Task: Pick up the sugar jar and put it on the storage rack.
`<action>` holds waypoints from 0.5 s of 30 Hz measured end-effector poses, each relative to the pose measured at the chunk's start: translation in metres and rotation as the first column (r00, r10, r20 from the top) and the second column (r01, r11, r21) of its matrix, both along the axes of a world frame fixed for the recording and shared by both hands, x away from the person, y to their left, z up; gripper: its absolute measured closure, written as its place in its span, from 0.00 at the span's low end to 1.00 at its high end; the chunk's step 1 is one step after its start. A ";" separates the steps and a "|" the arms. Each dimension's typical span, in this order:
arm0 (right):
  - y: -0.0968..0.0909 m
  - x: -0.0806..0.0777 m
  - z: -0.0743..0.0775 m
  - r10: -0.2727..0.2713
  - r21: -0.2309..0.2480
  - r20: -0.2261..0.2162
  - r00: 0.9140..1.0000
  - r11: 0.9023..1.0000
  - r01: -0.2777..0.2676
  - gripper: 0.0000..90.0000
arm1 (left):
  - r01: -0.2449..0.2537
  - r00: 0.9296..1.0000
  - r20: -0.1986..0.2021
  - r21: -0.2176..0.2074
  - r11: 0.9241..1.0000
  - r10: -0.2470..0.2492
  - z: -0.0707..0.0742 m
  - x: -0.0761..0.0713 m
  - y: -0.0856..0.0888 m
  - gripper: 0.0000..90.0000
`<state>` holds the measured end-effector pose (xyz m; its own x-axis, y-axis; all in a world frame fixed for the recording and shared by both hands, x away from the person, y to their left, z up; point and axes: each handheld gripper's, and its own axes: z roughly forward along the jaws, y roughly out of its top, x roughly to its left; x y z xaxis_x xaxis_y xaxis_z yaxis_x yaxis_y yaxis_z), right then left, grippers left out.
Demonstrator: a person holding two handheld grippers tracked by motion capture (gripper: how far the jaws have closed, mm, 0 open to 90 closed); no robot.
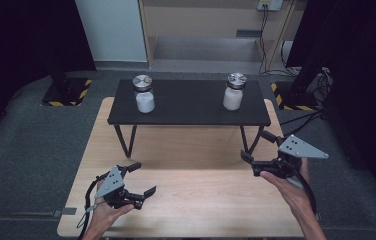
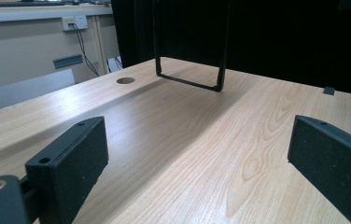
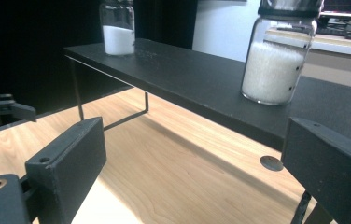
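Your left gripper (image 1: 145, 181) sits low over the wooden table (image 1: 201, 200), near its front left corner, with the jaws spread wide and nothing between them; in the left gripper view the bare wood grain runs between the two black pads (image 2: 78, 163), and a round hole (image 2: 125, 80) in the tabletop lies further out. Your right gripper (image 1: 258, 147) is held above the right edge of the table, just in front of the right end of the black shelf (image 1: 188, 102). Its jaws also stand wide apart and grip nothing. In the right gripper view they point at the front edge of the shelf, and the right jar stands just beyond them. The shelf stands on thin metal legs (image 1: 125, 140) across the back half of the table. Two glass jars with metal lids stand upright on it, well apart. The left jar (image 1: 143, 94) is close to the left end of the shelf, and the right jar (image 1: 234, 92) is close to the right end. Each is partly filled with white powder or grains. Neither gripper touches a jar. Beyond the table, grey floor (image 1: 36, 145) runs to a wall with a socket (image 1: 270, 4) and cables.
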<state>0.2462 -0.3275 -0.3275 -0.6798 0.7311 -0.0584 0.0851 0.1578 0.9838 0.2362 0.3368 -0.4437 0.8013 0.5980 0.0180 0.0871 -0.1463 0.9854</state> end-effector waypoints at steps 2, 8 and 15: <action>0.008 -0.003 -0.014 -0.036 0.000 0.013 0.999 0.999 0.036 0.08 | 0.000 1.000 0.000 0.000 1.000 0.000 0.000 0.000 0.000 0.04; 0.015 -0.007 -0.038 -0.085 0.012 0.027 0.996 0.996 0.084 0.08 | 0.001 1.000 0.000 0.001 1.000 -0.001 0.000 0.001 0.000 0.04; 0.021 -0.012 -0.059 -0.147 0.012 0.037 0.988 0.989 0.147 0.09 | 0.000 1.000 -0.001 0.002 1.000 0.000 -0.001 0.001 0.000 0.04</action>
